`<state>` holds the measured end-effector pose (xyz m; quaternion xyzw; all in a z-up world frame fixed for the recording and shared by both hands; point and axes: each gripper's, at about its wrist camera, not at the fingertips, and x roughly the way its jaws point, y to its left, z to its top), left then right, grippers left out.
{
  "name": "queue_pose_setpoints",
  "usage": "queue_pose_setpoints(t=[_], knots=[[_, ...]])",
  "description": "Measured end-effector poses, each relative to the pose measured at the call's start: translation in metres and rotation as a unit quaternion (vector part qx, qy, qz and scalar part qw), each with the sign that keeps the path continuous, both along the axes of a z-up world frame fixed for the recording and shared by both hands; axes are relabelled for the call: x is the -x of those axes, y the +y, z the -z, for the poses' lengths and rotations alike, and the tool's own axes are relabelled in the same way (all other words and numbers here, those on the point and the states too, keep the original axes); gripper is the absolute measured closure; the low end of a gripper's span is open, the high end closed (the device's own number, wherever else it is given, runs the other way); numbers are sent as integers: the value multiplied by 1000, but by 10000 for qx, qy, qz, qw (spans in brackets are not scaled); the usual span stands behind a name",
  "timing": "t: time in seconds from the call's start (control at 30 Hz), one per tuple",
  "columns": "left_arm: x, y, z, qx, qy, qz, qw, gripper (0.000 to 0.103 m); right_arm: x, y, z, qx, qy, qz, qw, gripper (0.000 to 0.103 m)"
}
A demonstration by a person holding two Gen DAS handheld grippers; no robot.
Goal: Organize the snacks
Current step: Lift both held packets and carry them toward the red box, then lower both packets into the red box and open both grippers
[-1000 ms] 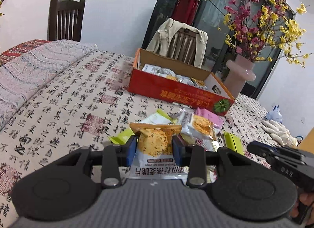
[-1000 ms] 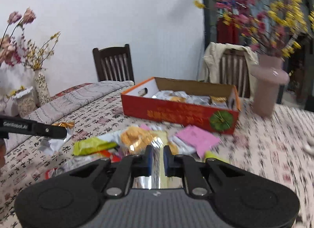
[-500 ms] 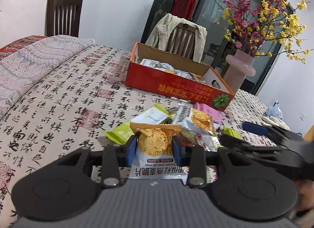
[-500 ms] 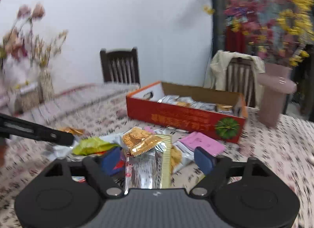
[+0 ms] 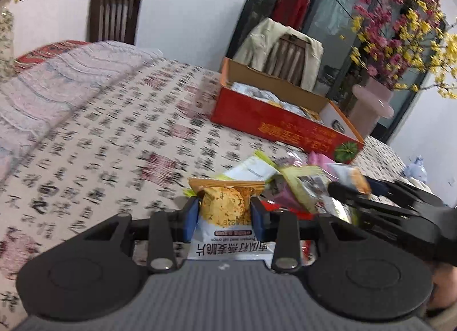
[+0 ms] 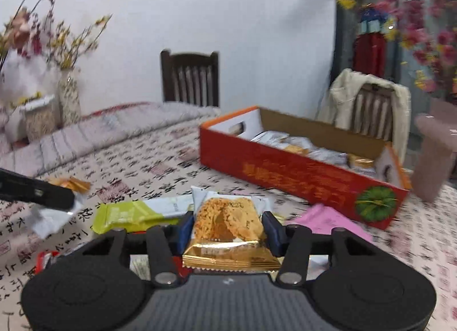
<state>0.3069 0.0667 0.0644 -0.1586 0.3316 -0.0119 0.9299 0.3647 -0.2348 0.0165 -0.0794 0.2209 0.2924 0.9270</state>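
My left gripper (image 5: pixel 224 214) is shut on a white and orange cracker packet (image 5: pixel 225 217) and holds it above the tablecloth. My right gripper (image 6: pixel 228 231) is shut on a gold-edged cracker packet (image 6: pixel 228 228), just above the snack pile. A pile of loose snack packets (image 5: pixel 291 179) lies on the table between me and an open red cardboard box (image 6: pixel 300 179), which holds several packets; the box also shows in the left wrist view (image 5: pixel 274 122). A lime-green packet (image 6: pixel 128 214) lies left of my right gripper. The left gripper's tip (image 6: pixel 42 191) shows in the right wrist view.
A pink vase of flowers (image 5: pixel 371 105) stands right of the box. A pink packet (image 6: pixel 328 221) lies in front of the box. Two wooden chairs (image 6: pixel 190 77) stand behind the table, one draped with a cream jacket (image 6: pixel 368 102). Folded quilt (image 5: pixel 57 80) lies at the left. White gloves (image 5: pixel 414 171) lie far right.
My right gripper let go of a silver packet, opened wide, then shut on the gold-edged cracker packet. My left gripper kept its packet and shifted with the view swinging.
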Motion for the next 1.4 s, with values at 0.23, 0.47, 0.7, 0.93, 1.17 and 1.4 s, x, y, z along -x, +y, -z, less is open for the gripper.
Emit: queue_pose_setpoints(t=[0.23, 0.47, 0.7, 0.93, 1.17, 1.4], knots=[[-21, -33, 7, 15, 81, 536, 9985, 65, 51, -77, -5, -482, 254, 718, 9959, 54], [-48, -38, -13, -210, -123, 727, 9971, 65, 44, -102, -4, -536, 296, 1153, 9914, 53], [-117, -22, -55, -507, -667, 677, 9942, 64, -14, -89, -36, -539, -48, 1098, 9925, 53], [-246, -18, -49, -1218, -702, 612, 9882, 64, -133, -68, -48, -759, 233, 1183, 9898, 53], [-326, -17, 1, -1278, -199, 749, 9888, 64, -248, -42, -16, 116, 481, 1749, 9833, 53], [-323, -23, 8, -1350, -486, 859, 9859, 34, -284, -23, 13, 920, 337, 1958, 9757, 36]])
